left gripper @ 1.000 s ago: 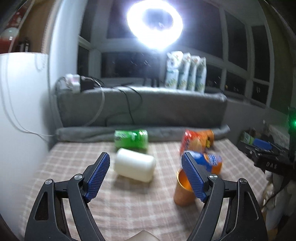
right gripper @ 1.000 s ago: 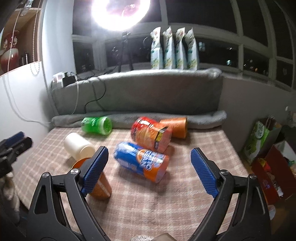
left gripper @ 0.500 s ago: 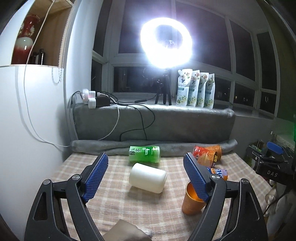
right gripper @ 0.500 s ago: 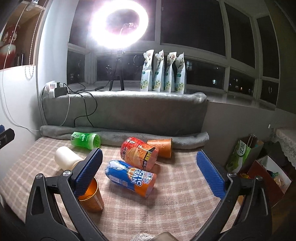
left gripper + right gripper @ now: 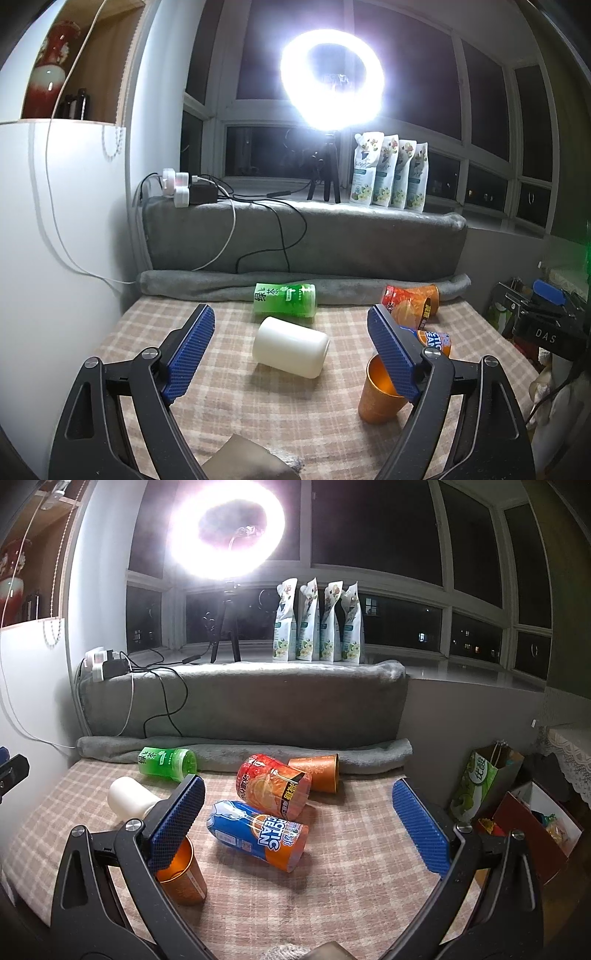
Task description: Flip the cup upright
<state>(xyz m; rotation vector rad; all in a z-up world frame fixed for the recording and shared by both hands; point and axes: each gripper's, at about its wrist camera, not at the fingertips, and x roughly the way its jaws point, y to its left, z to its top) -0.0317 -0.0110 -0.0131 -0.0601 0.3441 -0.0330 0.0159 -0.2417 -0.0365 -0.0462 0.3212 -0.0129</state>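
six cups on the checked cloth [image 5: 332,893]. one orange cup [image 5: 183,873] stands upright at 7 o'clock in the right wrist view. five lie on their sides: white cup [image 5: 291,347], green cup [image 5: 285,300], blue-orange cup [image 5: 258,833], red cup [image 5: 273,790], second orange cup [image 5: 319,774] at 12. left gripper [image 5: 291,356] released, holding nothing; right gripper [image 5: 301,825] likewise. four pouches [image 5: 319,622] on the sill.
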